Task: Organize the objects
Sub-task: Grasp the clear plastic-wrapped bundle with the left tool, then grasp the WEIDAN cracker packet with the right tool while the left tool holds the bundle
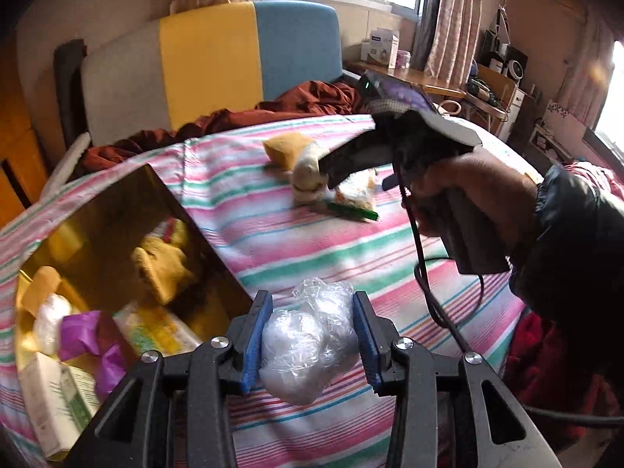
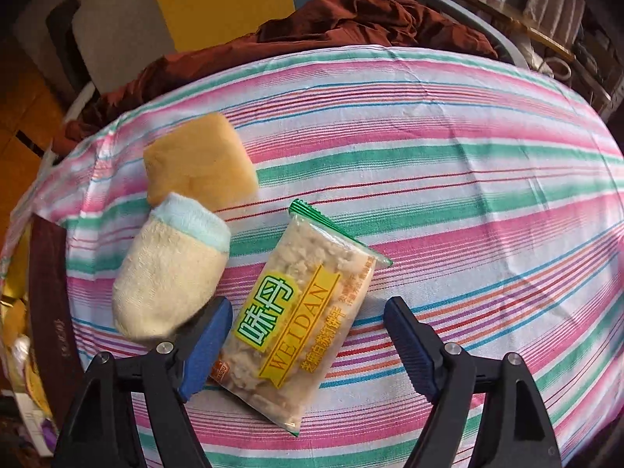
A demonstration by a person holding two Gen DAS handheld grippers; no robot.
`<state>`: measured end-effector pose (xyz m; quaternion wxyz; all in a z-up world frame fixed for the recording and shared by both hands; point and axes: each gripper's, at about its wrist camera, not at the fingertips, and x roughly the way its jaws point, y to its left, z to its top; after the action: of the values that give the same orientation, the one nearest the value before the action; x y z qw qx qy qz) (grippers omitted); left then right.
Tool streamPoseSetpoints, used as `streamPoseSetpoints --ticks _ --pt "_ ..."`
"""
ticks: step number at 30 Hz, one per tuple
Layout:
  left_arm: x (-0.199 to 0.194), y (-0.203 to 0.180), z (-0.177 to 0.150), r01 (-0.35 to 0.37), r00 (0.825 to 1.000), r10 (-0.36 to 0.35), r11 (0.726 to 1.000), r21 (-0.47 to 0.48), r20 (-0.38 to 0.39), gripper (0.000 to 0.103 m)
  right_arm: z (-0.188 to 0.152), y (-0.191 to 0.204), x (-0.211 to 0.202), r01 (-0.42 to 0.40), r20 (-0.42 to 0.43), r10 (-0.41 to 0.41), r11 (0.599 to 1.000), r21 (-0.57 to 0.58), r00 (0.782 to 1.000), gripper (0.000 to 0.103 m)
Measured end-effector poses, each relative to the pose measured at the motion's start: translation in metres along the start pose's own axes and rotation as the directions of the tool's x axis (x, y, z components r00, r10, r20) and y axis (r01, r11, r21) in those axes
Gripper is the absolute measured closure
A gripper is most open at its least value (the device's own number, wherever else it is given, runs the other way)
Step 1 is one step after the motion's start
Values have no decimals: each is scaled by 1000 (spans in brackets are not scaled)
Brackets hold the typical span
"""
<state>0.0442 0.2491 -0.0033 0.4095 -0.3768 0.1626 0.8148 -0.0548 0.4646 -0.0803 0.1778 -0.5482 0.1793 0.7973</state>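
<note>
- Count on the striped bedsheet (image 2: 448, 163): one snack packet (image 2: 300, 331), clear with green seams and a yellow "WEIDAN" label; one cream sock (image 2: 167, 273) with a pale blue cuff; one orange-yellow sock (image 2: 201, 158). One crumpled clear plastic bundle (image 1: 308, 343) is off the sheet, in the left gripper.
- Open gold box (image 1: 128, 234) at the bed's left side holds, as far as can be made out: one yellow plush piece, one purple wrapper, one white bundle, two pale cartons. Contents blurred; count not certain.
- Left gripper (image 1: 310, 341): blue pads (image 1: 255, 335) pressed against both sides of the plastic bundle, which is lifted above the sheet, just right of the box's near corner.
- Right gripper (image 2: 308, 347): jaws wide apart, nothing pinched. The snack packet lies flat between them, slanted, lower end near the left pad, top seam pointing away. The right pad stands clear of the packet, over bare sheet.
- Cream sock touches or overlaps the outer side of the right gripper's left finger; cannot tell which. Orange-yellow sock sits behind it, the two touching.
- In the left wrist view, a hand (image 1: 479, 191) in a dark sleeve holds the right gripper over the sock-and-packet cluster.
- Open room: the sheet right of the packet is bare to the bed's edge. Rumpled rust-brown blanket (image 2: 351, 23) bounds the far side at the headboard (image 1: 210, 62); the box bounds the left.
</note>
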Motion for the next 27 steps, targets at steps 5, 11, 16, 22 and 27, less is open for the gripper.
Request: streamPoseSetpoints --ticks 5,11,16,22,27 --pt "-13 9 -1 -45 998 45 999 -6 31 60 -13 5 -4 23 0 -23 997 -68 1000 27" --pt "-15 20 -3 -49 998 50 998 -30 42 60 -33 -4 -13 25 -15 -27 994 -102 1000 31" --pt "-17 25 -5 -48 997 50 998 -45 51 60 -55 -11 -25 25 -23 -28 992 -124 999 43" --pt "-22 35 -12 -44 997 48 996 -78 56 60 -88 -14 -37 21 -28 -26 988 -152 999 45" --pt "-31 54 -21 -50 996 60 990 -136 69 60 -122 -5 -45 -30 -26 25 978 -206 999 45"
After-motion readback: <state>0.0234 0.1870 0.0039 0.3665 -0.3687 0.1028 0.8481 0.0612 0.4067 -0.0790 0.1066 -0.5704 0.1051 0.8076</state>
